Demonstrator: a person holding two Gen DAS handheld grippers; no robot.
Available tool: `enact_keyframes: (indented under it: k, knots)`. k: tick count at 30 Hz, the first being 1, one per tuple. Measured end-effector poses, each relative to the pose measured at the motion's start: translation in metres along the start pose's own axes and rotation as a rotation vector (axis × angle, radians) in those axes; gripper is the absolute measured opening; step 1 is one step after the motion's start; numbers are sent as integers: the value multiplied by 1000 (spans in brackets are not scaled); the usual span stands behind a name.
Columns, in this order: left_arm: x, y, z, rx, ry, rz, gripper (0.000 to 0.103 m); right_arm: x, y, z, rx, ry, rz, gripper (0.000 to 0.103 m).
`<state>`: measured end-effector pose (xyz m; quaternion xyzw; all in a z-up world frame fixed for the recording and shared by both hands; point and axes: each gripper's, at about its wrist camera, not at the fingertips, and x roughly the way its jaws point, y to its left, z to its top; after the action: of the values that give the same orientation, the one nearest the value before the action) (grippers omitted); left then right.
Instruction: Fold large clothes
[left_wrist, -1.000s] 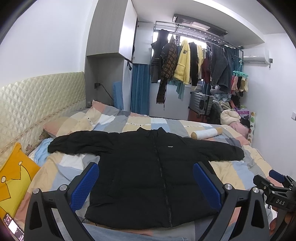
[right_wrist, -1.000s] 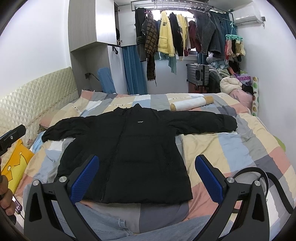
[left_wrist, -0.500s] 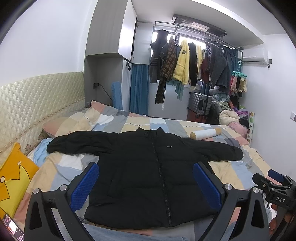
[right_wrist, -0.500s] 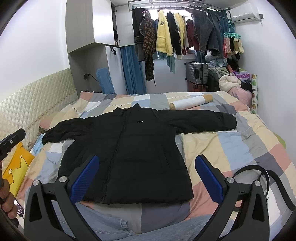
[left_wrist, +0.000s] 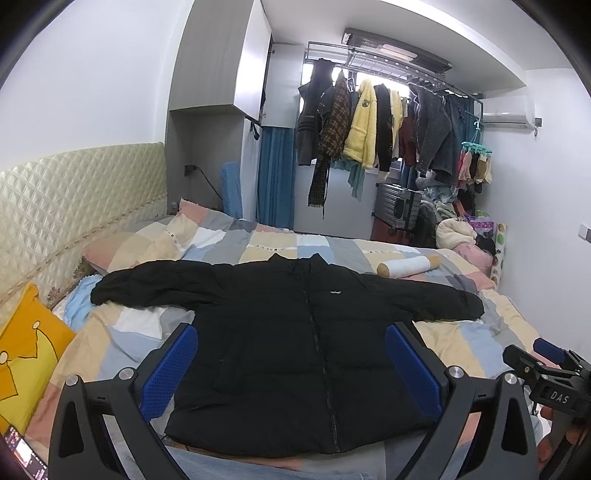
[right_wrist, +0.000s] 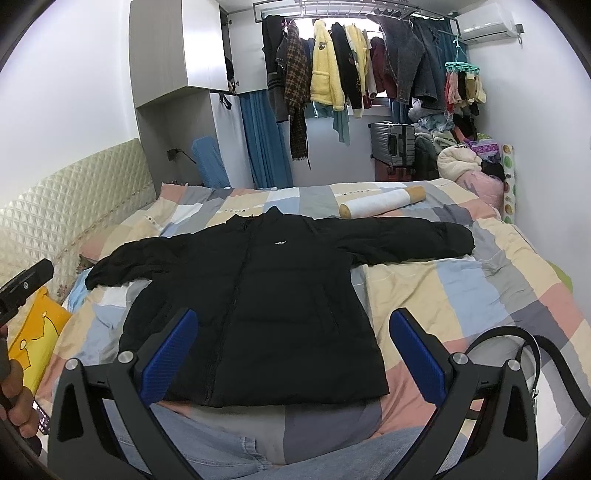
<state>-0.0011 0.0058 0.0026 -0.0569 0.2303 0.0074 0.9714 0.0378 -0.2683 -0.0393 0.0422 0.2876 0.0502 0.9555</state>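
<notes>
1. Black puffer jacket (left_wrist: 295, 343): lies flat and front-up across the middle of the bed (right_wrist: 480, 295), zip closed, hem toward the near edge, collar toward the far edge. Both sleeves are spread sideways, one toward the headboard (left_wrist: 74, 206) side, the other toward the foot side. Judged laid out this way so that sleeves and sides can be folded inward; no fold is made yet.
2. Left gripper (left_wrist: 291, 365): blue pads wide apart, nothing between them, held over the near edge of the bed above the jacket's hem.
3. Right gripper (right_wrist: 293, 354): pads likewise wide apart and empty, over the near edge, clear of the cloth. Judged a ready stance before the first grasp.
4. White roll (right_wrist: 380, 203): rests near the far edge, just beyond the foot-side sleeve, apart from the jacket.
5. Yellow cushion (left_wrist: 26, 362): at the headboard-side near corner.
6. Writing: "DAS" in white letters on the black body of the right gripper, seen in the left wrist view. A small white chest logo (right_wrist: 279, 242) on the jacket is too small to read.
</notes>
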Motion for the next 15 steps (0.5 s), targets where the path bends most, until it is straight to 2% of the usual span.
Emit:
enact_keyframes:
  k: [9, 15]
  knots:
    - [3, -2, 1, 0, -3, -8, 102, 2, -3, 1, 8, 2, 15, 103]
    - [16, -12, 12, 12, 6, -27, 102, 11, -3, 21, 28, -25, 24, 103]
